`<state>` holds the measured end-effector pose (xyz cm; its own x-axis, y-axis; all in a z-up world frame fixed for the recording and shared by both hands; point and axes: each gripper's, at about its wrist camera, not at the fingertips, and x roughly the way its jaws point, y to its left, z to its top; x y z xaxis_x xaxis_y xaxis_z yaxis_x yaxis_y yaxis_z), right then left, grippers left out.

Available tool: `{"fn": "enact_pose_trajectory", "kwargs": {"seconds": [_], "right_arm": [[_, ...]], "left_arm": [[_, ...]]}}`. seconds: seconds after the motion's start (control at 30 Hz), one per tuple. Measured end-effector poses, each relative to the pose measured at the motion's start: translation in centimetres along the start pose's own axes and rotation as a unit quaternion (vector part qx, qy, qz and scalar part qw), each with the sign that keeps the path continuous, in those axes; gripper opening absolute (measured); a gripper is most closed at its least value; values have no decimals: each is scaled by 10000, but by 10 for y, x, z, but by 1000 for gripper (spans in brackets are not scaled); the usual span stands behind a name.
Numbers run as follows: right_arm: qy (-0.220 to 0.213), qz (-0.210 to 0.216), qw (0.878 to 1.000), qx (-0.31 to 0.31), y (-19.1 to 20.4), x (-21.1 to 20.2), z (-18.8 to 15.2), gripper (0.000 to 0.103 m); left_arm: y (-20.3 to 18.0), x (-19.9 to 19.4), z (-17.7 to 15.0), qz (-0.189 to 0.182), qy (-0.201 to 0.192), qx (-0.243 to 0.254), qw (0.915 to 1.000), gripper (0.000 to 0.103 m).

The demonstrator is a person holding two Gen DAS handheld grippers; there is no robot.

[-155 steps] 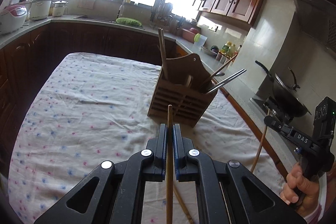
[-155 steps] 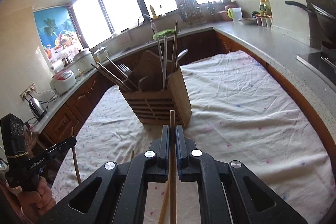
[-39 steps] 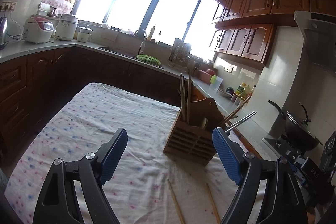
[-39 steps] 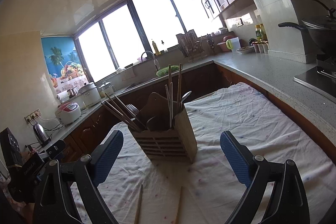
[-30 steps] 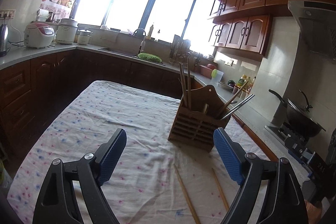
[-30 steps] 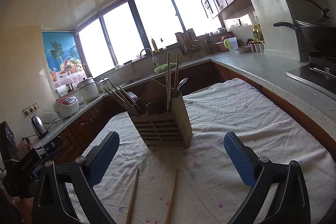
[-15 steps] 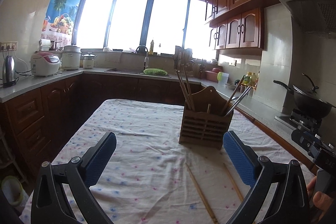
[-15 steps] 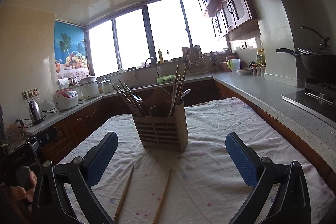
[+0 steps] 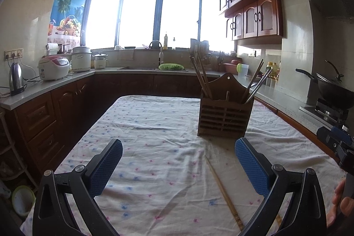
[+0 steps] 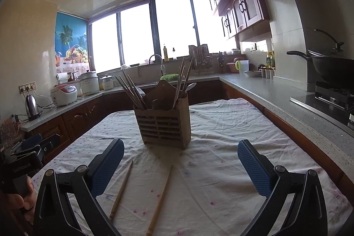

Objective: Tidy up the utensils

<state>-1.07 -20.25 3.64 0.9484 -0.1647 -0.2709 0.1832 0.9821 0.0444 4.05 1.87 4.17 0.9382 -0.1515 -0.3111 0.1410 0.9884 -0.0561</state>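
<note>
A slatted wooden utensil holder point(image 9: 223, 117) stands upright on the cloth-covered table point(image 9: 141, 147) with several chopsticks and a spoon in it; it also shows in the right wrist view point(image 10: 164, 123). One wooden chopstick point(image 9: 223, 191) lies flat on the cloth in the left wrist view. Two chopsticks point(image 10: 121, 190) point(image 10: 160, 198) lie flat in the right wrist view. My left gripper point(image 9: 178, 166) is open and empty, back from the holder. My right gripper point(image 10: 180, 168) is open and empty above the two chopsticks. Each gripper shows at the other view's edge.
Kitchen counters run around the table: a kettle point(image 9: 15, 79), rice cookers point(image 9: 54, 68) and sink at the back, a wok point(image 10: 331, 66) on a stove at the right. Dark cabinets point(image 9: 37, 123) stand close to the table's left edge.
Both grippers held a chopstick earlier and are now open and empty. Both have pulled back and levelled out. Two more chopsticks stand in the holder.
</note>
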Motion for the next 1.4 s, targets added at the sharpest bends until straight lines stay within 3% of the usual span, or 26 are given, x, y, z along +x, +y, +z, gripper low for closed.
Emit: {"fn": "enact_pose_trajectory", "kwargs": {"seconds": [0.33,0.6,1.4], "right_arm": [[149,45,9998,-94,6,2,-9,103],[143,25,9998,-131,7,2,-13,103],[179,29,9997,-161,8,3,-21,103]], "left_arm": [[-5,2,-3,240,197,154,9994,102],[-7,-2,-8,363,25,316,9988,102],[-4,-2,-13,317,76,240,9992,102]]}}
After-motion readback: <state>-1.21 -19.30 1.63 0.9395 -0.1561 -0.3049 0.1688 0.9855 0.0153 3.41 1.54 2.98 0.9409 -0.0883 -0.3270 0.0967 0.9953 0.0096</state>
